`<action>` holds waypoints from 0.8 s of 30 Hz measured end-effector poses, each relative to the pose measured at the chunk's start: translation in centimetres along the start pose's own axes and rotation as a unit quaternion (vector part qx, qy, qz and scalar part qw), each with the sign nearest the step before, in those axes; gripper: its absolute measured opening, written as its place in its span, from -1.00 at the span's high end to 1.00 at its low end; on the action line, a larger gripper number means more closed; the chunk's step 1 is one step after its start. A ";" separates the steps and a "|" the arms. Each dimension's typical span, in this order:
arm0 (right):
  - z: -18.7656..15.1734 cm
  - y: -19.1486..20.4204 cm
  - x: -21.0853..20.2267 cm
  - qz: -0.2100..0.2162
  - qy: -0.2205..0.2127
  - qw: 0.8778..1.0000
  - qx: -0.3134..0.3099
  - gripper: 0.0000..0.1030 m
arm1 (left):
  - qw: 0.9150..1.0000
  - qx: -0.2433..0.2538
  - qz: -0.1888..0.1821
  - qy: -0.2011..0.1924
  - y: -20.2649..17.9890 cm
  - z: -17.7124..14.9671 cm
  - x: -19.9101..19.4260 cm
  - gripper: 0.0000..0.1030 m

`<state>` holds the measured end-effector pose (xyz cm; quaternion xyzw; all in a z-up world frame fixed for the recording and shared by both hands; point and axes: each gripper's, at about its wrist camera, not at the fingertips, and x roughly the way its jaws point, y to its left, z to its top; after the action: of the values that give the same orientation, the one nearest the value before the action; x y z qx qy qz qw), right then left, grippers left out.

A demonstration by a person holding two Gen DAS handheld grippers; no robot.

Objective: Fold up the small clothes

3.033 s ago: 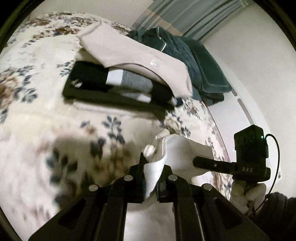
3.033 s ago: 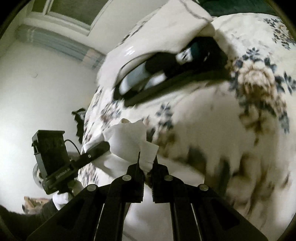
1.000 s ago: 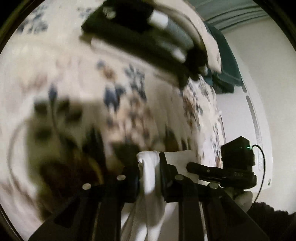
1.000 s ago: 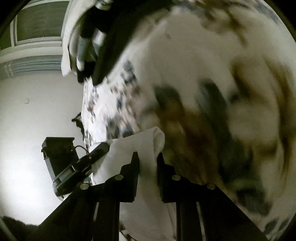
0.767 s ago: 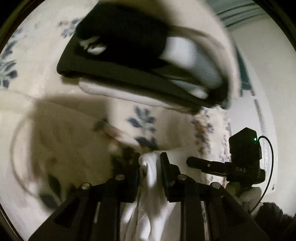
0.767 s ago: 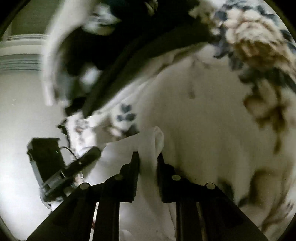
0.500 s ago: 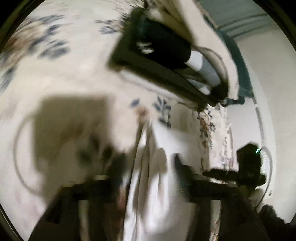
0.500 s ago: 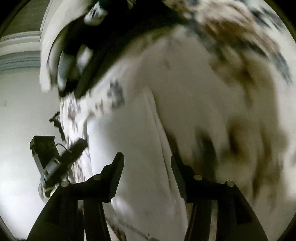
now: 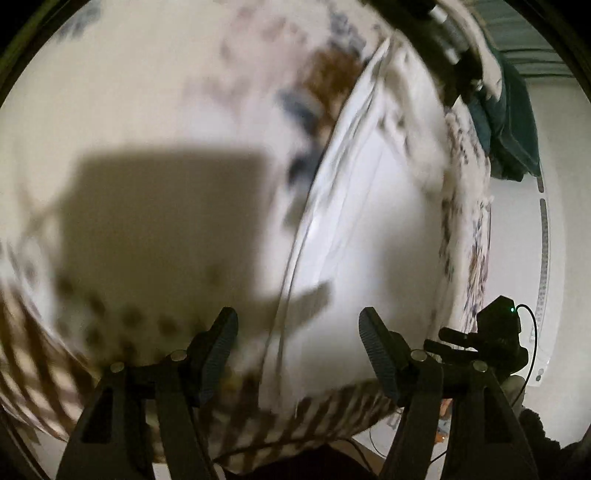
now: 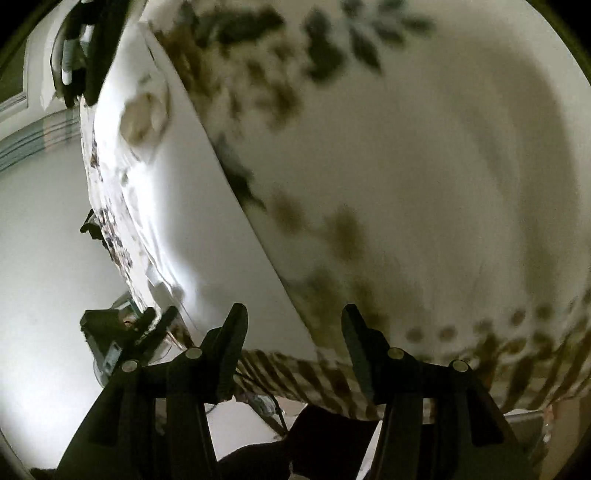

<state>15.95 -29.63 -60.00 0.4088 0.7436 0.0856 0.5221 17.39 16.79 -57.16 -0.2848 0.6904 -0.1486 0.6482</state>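
Note:
A small white garment [image 9: 373,229] lies spread flat on the floral bedspread [image 9: 155,110]. It also shows in the right wrist view [image 10: 177,192]. My left gripper [image 9: 297,328] is open and empty, just above the garment's near left edge. My right gripper [image 10: 293,325] is open and empty, over the garment's near right edge. The right gripper's body [image 9: 495,332] shows at the right of the left wrist view. Both views are motion-blurred.
A stack of folded clothes [image 9: 443,33] lies at the far side of the bed, also seen in the right wrist view [image 10: 77,44]. A dark teal garment [image 9: 513,122] lies beyond it. The bed's near edge [image 10: 332,376] has a striped border. White walls surround.
Both grippers held the white garment's corners, laid it down on the bed, then opened and let go. They have pulled back toward the bed's near edge.

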 end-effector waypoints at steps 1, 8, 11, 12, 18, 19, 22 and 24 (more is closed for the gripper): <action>-0.4 -0.2 0.6 0.002 0.002 1.000 -0.001 -0.07 | 1.000 -0.005 0.005 0.007 0.2 -0.7 0.9 -0.28; -1.2 -0.6 4.3 0.028 -0.012 0.999 0.030 -0.08 | 1.000 0.012 0.013 -0.020 -0.8 -2.3 1.9 -0.26; -1.7 -0.2 4.1 0.035 -0.024 0.999 0.033 -0.03 | 0.998 0.033 0.036 -0.036 -1.6 -3.2 1.6 0.34; -1.9 0.1 4.0 0.039 -0.024 0.998 0.031 0.09 | 0.997 0.041 0.050 -0.036 -1.8 -3.4 1.5 0.86; -2.6 1.2 3.2 0.043 -0.030 0.998 0.022 0.83 | 0.998 0.016 0.018 -0.050 -1.7 -4.1 -0.2 0.93; -2.6 1.3 2.8 0.043 -0.034 0.998 0.022 0.84 | 0.998 0.007 0.001 -0.057 -1.8 -4.0 -1.0 0.93; -3.2 2.5 0.7 0.054 -0.045 0.997 0.014 0.84 | 0.997 -0.010 -0.039 -0.071 -2.6 -3.2 -3.4 0.93; -3.1 4.6 -0.8 0.060 -0.056 0.997 0.002 0.84 | 0.994 -0.004 -0.063 -0.092 -4.3 -1.6 -5.6 0.93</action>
<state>15.83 -26.29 -55.55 0.4581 0.6874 0.0923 0.5560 16.63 16.43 -49.95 -0.3432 0.6093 -0.1597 0.6968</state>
